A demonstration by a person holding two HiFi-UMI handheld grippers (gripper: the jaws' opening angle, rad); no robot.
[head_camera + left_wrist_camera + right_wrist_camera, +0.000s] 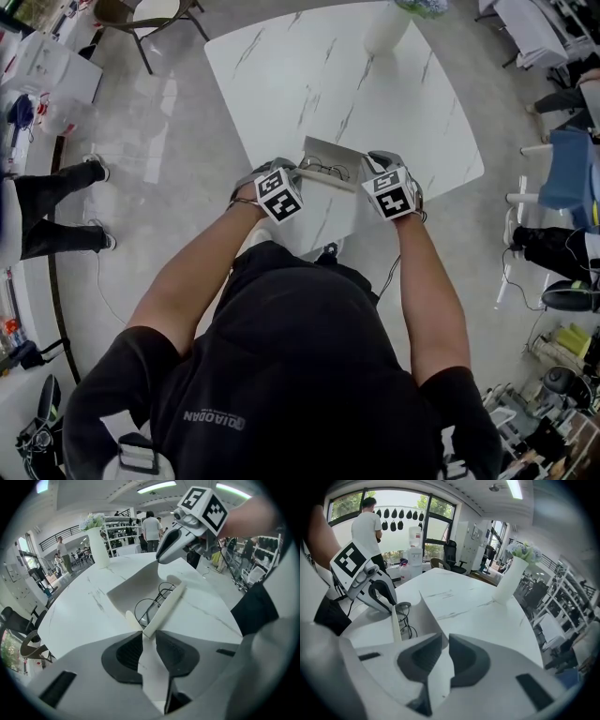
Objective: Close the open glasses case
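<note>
An open white glasses case (pixel 328 153) lies near the front edge of the white marble table (pixel 281 66), with dark-rimmed glasses (pixel 325 170) inside. My left gripper (pixel 289 178) holds the case's left end and my right gripper (pixel 372 169) its right end. In the left gripper view my left gripper (pixel 149 638) is shut on a thin white wall of the case (pixel 165 607), the glasses (pixel 152 605) just beyond. In the right gripper view my right gripper (pixel 444 641) is shut on the case's raised lid (pixel 423 613).
A tall white vase (pixel 384 28) of flowers stands at the table's far side. A person's legs (pixel 56 202) are on the floor to the left, a chair (pixel 150 19) at the far left, and clutter and seated people at the right.
</note>
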